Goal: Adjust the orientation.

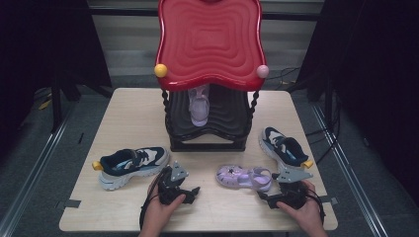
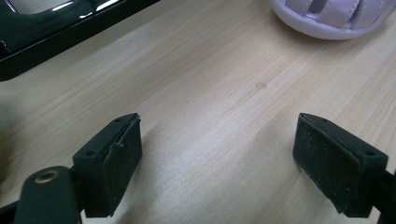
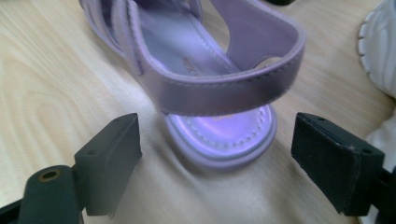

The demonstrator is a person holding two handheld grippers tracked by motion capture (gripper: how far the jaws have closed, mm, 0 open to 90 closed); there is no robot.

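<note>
While my right gripper looks at the purple sandal heel at 12 o'clock, jaws wide | from above I see a second sandal under the red roof | left gripper wide, holding nothing

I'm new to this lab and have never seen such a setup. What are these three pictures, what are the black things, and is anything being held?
A person holds a two-jaw tool in each hand. The high view looks down on the table: the left gripper, the right gripper, a red-topped shoe rack with one lilac sandal on its shelf, two navy sneakers, and a purple sandal. The other two pictures come from cameras riding on the grippers. The left gripper is open over bare wood. The right gripper is open at the purple sandal's heel. Nothing is held.
</note>
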